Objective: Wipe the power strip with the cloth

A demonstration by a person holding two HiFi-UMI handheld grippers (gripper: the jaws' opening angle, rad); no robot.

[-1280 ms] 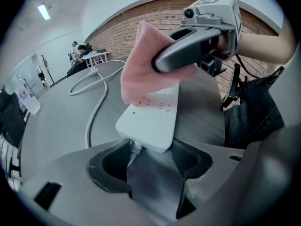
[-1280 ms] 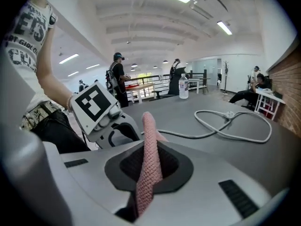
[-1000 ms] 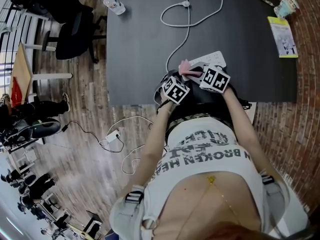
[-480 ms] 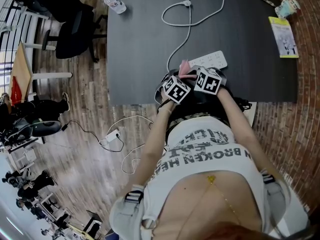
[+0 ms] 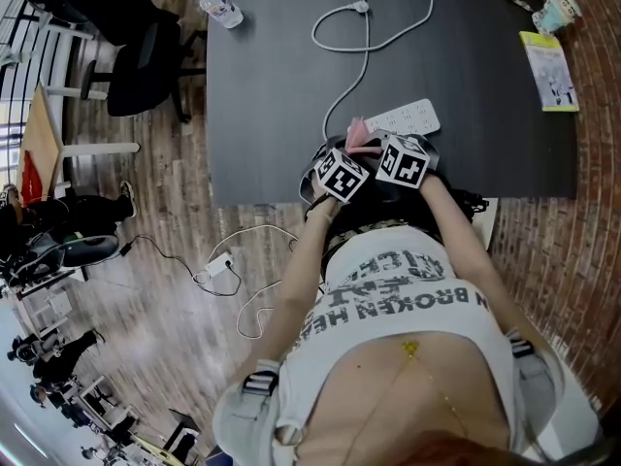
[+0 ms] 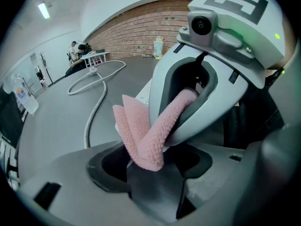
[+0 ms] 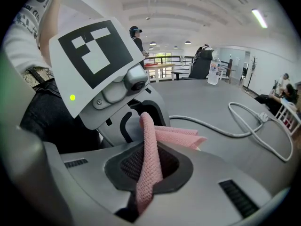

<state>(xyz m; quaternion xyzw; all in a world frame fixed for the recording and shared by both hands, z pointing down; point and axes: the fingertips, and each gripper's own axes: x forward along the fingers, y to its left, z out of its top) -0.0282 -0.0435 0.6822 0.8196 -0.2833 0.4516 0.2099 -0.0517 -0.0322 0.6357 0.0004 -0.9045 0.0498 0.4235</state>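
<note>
Since a second ago, the right gripper (image 5: 380, 149) has been drawn back off the white plastic power strip (image 5: 404, 117) toward the near edge of the dark grey counter (image 5: 281, 85), and more of the strip is now uncovered. The pink knitted cloth (image 5: 357, 136) is pinched by both grippers at once, one end in the left gripper (image 5: 351, 153), just beside the strip's near end. It is probably held this way to spread a flat span for wiping.
</note>
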